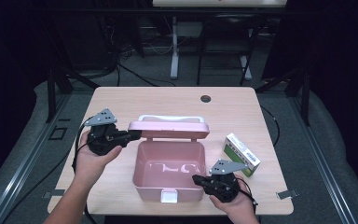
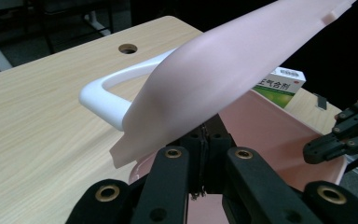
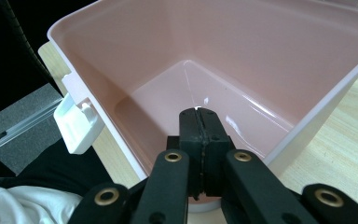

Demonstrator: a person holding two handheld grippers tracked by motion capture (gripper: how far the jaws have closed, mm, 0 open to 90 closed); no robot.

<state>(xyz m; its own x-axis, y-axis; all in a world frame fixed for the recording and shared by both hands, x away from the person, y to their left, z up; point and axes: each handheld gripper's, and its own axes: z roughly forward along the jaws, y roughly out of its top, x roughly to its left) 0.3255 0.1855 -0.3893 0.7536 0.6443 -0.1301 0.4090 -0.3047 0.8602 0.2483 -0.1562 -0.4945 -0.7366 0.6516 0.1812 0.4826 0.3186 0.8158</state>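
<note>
An open pink plastic box point(image 1: 145, 191) stands in the middle of the table. Its lid point(image 1: 168, 129) is tilted up at the back, with a white handle point(image 1: 170, 118) on it. My left gripper point(image 1: 137, 135) is shut, and its tips sit against the lid's left edge. In the left gripper view the lid point(image 2: 223, 79) slants over the shut left gripper point(image 2: 205, 133). My right gripper point(image 1: 195, 178) is shut at the box's front right corner. In the right gripper view the right gripper point(image 3: 199, 112) lies over the rim and points into the bare box point(image 3: 307, 60).
A green and white medicine carton point(image 1: 241, 154) lies on the table right of the box. A white latch point(image 1: 169, 196) hangs on the box's front wall. A cable hole point(image 1: 205, 98) sits near the table's far edge. Desk legs and cables stand beyond.
</note>
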